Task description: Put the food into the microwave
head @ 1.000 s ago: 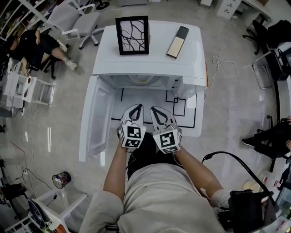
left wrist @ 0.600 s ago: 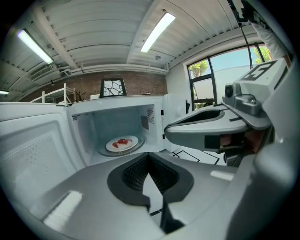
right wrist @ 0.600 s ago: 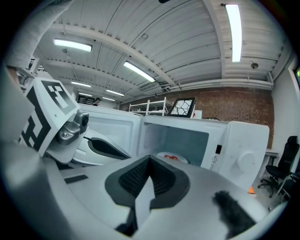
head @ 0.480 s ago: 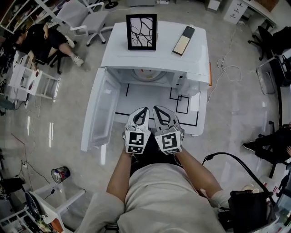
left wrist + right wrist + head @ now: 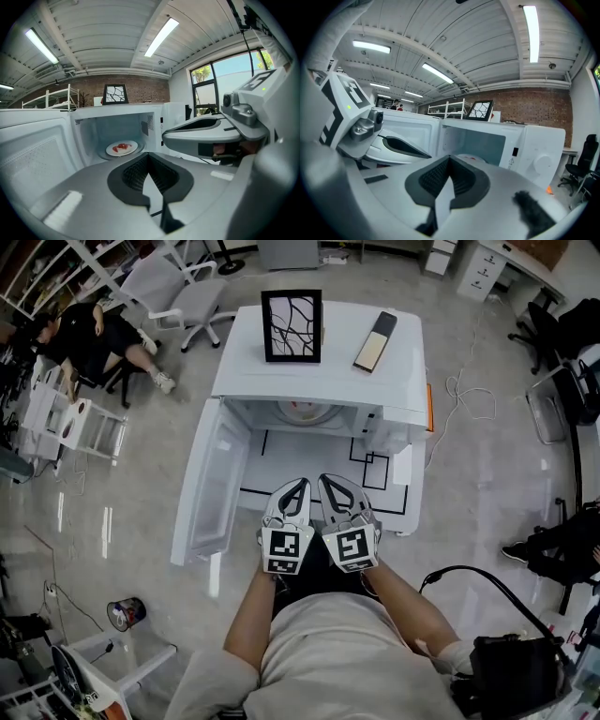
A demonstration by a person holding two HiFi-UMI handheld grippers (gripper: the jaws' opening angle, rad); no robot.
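Food: The plate with red food on it lies inside the microwave, on the round tray in the middle of the chamber.
Done: I judge the main step finished, because the food is in and nothing holds it.
Left gripper: The jaws are pressed together with nothing between them. It hovers near me, in front of the open chamber and well apart from the plate.
Right gripper: Its jaws are also together and empty, just beside the left one, over the near part of the table.
Left to do: The door stands wide open to the left. I think closing it is the only thing that may remain, although the task sentence does not ask for it.
Hidden from the head view: The top of the microwave covers almost all the chamber, so I see only a near edge of the plate there.
Hidden in the right gripper view: My own jaws cover most of the plate.
Hard to make out: I cannot say what kind of food the red pieces are.
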